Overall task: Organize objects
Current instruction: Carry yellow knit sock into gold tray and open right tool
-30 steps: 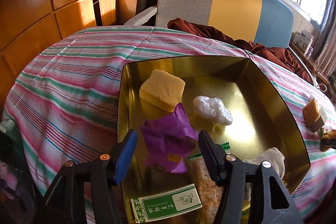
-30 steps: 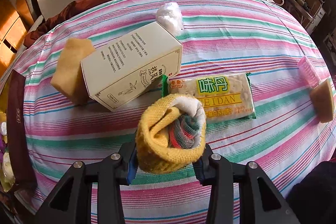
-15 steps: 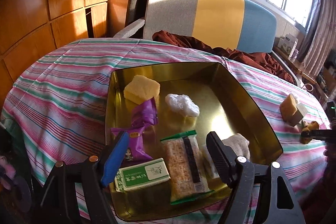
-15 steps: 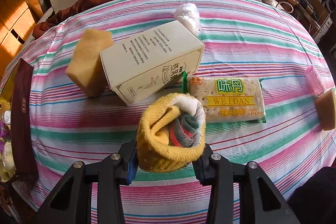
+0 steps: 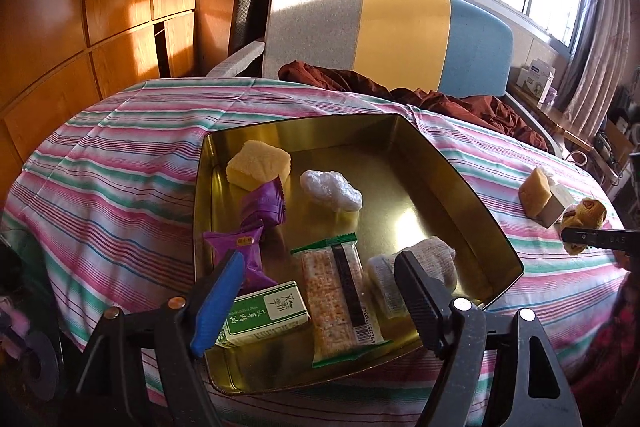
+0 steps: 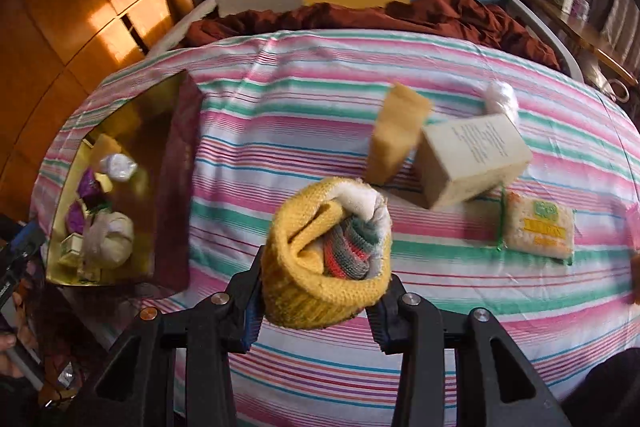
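Observation:
A gold metal tray (image 5: 460, 183) on the striped tablecloth holds a yellow sponge (image 5: 258, 163), a white plastic wad (image 5: 330, 189), two purple wrappers (image 5: 264, 205), a green-and-white box (image 5: 268, 311), a cracker pack (image 5: 336, 299) and a grey rolled sock (image 5: 416, 267). My left gripper (image 5: 318, 259) hovers open above the tray's near end, with nothing between its fingers. My right gripper (image 6: 324, 275) is shut on a yellow rolled sock (image 6: 320, 247), held above the cloth to the right of the tray (image 6: 176, 187).
On the cloth to the right lie a tan sponge (image 6: 396, 135), a beige box (image 6: 472, 159), a white plastic wad (image 6: 500, 95) and a cracker pack (image 6: 536, 231). A striped chair back (image 5: 400, 39) and a brown cloth (image 5: 440, 103) stand behind the table.
The left gripper pulled back and up from the tray and its jaws widened; the purple wrapper stays in the tray. The right gripper rose with the yellow sock and swung left towards the tray.

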A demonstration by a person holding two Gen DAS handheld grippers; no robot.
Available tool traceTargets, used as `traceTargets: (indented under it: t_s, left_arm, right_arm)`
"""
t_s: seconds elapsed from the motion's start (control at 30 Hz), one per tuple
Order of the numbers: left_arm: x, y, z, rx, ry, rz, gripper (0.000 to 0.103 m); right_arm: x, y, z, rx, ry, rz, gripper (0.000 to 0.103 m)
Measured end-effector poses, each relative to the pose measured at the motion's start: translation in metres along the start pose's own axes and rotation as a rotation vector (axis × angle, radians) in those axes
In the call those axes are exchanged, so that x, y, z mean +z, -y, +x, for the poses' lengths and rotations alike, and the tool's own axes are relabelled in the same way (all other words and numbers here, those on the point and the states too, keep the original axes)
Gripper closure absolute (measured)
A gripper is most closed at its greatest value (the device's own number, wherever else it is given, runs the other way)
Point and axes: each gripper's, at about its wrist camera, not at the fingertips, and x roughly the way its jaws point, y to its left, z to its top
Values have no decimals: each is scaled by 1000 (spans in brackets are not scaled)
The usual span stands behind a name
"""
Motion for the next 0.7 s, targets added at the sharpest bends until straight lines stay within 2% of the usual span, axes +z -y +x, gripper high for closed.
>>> traceTargets:
  t_s: [0.17, 0.33, 0.47, 0.57, 0.7]
  left_arm:
    - [-3, -13, -7, 11, 14, -30, 24]
    - [-8, -24, -11, 19, 15, -55, 23]
    - [-10, -32, -14, 41, 25, -63, 23]
    - [-11, -38, -16, 60, 34, -68, 23]
    - [-11, -45, -18, 82, 38, -79, 21]
  right_arm:
    - [20, -84, 3, 126, 35, -168, 61]
    - [36, -145, 42, 162, -13, -247, 61]
    - [45, -176, 79, 155, -62, -293, 61]
    - [47, -191, 105, 112, -111, -323, 59]
    - [44, -197, 120, 96, -141, -338, 51]
